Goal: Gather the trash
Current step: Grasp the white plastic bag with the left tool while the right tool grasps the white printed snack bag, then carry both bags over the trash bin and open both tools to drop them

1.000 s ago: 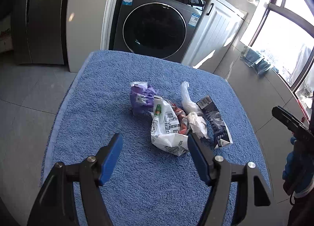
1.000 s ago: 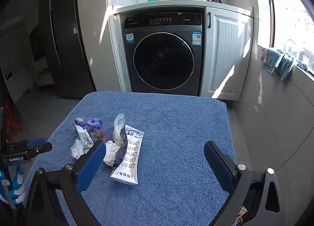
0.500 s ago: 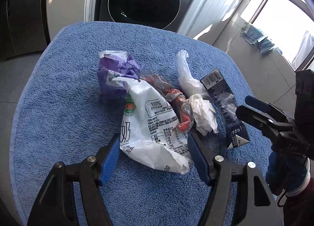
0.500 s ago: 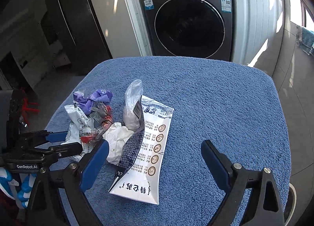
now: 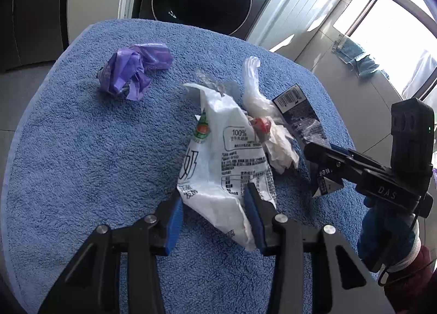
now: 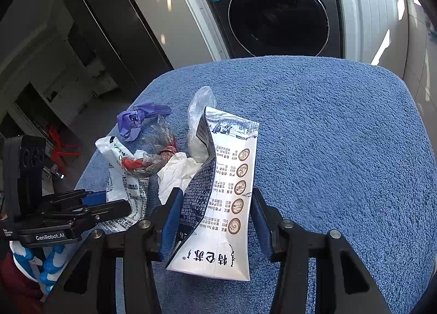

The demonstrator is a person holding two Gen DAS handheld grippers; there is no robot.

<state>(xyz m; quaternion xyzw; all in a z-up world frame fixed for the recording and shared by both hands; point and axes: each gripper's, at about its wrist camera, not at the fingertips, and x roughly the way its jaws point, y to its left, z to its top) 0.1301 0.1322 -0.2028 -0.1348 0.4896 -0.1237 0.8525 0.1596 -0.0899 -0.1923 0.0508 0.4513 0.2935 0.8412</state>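
Trash lies on a blue towel. My left gripper has its blue pads closed around the lower end of a white printed milk bag. My right gripper has its pads around the lower part of a dark blue and white snack bag, also seen in the left wrist view. A crumpled purple bag lies apart at the far left. A white tissue, a red and clear wrapper and a clear plastic bag lie between the two bags.
A dark front-loading washing machine stands beyond the far edge of the towel, with a white cabinet on its right. A dark fridge stands to the left. A window is on the right.
Both grippers moved forward and down onto the pile and narrowed from wide open. The left closed on the milk bag, the right on the snack bag. The purple bag now lies apart from the pile.
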